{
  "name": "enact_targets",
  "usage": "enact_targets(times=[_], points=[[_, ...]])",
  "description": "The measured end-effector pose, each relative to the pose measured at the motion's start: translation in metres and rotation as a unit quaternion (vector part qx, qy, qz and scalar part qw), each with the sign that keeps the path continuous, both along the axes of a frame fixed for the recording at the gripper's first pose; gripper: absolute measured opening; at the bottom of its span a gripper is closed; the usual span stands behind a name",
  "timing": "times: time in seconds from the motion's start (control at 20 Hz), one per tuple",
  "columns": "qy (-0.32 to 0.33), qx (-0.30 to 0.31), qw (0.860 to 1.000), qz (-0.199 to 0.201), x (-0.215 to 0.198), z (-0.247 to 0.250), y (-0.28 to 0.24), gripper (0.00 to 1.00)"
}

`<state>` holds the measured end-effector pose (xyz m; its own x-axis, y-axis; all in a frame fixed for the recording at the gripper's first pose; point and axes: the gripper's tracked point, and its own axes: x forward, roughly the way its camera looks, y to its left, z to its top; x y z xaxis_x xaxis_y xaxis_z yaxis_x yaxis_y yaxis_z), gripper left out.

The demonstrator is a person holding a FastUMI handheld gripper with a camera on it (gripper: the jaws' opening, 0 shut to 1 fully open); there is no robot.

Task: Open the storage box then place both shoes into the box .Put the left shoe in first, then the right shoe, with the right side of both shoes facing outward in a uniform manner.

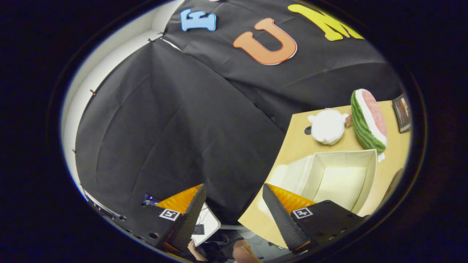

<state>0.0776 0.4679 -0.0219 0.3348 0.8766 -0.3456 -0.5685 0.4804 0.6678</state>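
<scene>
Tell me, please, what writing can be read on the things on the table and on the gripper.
Book: cover print too small to read.
Tag beside the white plush toy: too small to read.
Fingers, open with nothing between them: a square coded marker on each, no words.

The tool (232, 212) hangs with fingers apart, nothing between them. The open box (342, 179) on the tabletop (296, 142) is unblocked inside. Beyond it, a white plush toy (328, 126) and watermelon cushion (367, 120) crowd its far side.
</scene>
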Motion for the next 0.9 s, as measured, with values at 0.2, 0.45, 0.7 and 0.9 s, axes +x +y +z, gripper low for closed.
enact_targets(times=[0.2,0.45,0.7,0.9], points=[[-0.006,-0.019,0.999,-0.026,0.008,-0.003,-0.052,0.96],[-0.004,-0.041,0.996,-0.076,0.027,-0.023,-0.136,0.95],[0.017,-0.075,0.989,-0.128,0.047,-0.063,-0.224,0.95],[0.024,-0.149,0.973,-0.172,0.064,-0.123,-0.298,0.95]])
